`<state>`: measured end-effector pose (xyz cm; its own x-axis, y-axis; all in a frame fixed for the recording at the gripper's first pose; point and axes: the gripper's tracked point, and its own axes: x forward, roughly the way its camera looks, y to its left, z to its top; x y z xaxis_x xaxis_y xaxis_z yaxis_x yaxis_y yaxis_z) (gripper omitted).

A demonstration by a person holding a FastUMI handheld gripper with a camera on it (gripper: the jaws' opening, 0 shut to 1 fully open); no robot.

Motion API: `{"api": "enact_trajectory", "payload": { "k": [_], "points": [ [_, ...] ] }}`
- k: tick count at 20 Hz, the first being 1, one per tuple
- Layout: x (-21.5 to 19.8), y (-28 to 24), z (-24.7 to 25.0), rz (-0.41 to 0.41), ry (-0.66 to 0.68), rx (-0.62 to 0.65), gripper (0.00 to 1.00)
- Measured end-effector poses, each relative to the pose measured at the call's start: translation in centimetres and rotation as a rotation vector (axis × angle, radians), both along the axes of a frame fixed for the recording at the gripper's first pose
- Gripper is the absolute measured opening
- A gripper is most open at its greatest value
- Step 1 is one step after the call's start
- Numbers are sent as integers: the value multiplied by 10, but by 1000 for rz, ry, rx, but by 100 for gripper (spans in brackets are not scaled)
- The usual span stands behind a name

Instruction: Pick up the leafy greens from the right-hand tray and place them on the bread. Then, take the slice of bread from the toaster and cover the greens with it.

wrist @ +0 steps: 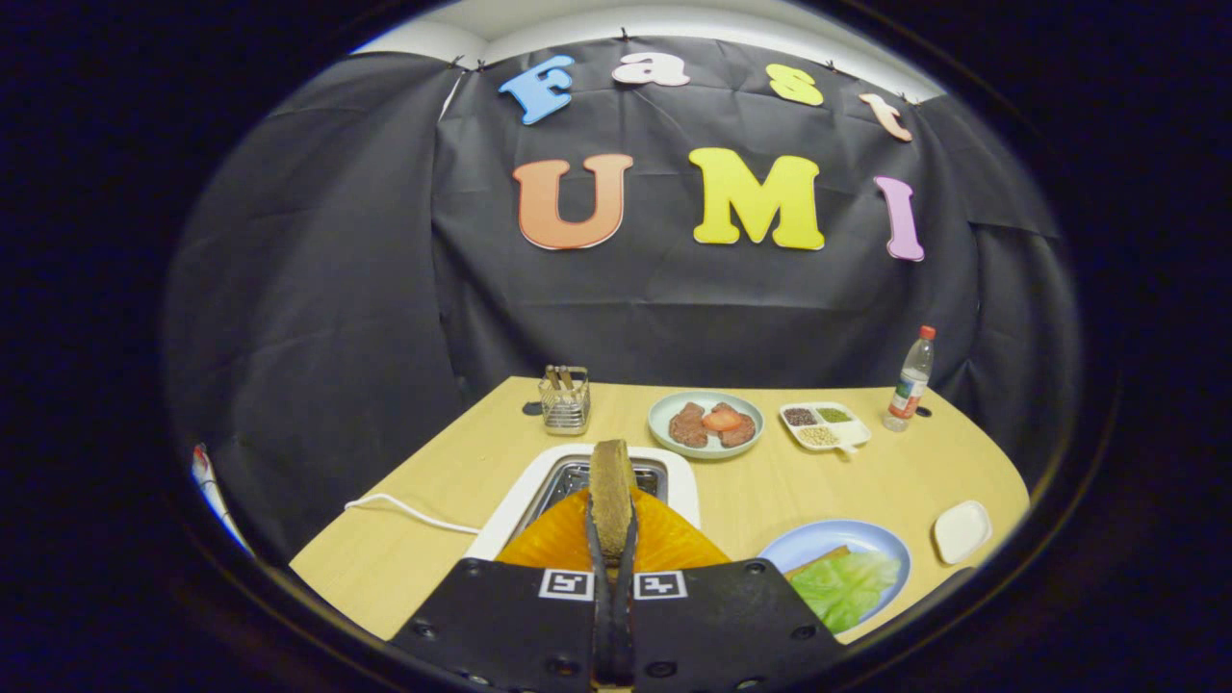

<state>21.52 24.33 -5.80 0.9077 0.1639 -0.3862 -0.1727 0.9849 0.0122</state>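
My gripper is shut on a slice of bread, which stands on edge between the fingers just above the white toaster and its open slot. To the right of the fingers sits a blue plate with a bread slice on it, and the leafy greens lie spread on top of that bread. An orange ribbed piece shows directly under the held slice.
A white cord runs left from the toaster. Farther back stand a wire holder, a plate with meat and tomato, a divided dish of grains and a bottle. A small white dish sits at the right.
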Motion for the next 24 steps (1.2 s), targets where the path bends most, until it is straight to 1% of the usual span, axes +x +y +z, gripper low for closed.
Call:
{"api": "enact_trajectory", "payload": {
  "k": [3,5,8,10,13,16,19,24],
  "points": [
    [-6,-4,35,11,-58,56,0],
    [-6,-5,60,34,-97,74,0],
    [-12,-8,91,45,-134,154,0],
    [-18,-20,108,45,-167,165,0],
    [-28,-41,117,42,-198,152,0],
    [-36,-73,112,13,-207,147,0],
    [-37,-115,93,-36,-203,122,1],
    [-32,-160,30,-97,-119,115,0]
  ]
}}
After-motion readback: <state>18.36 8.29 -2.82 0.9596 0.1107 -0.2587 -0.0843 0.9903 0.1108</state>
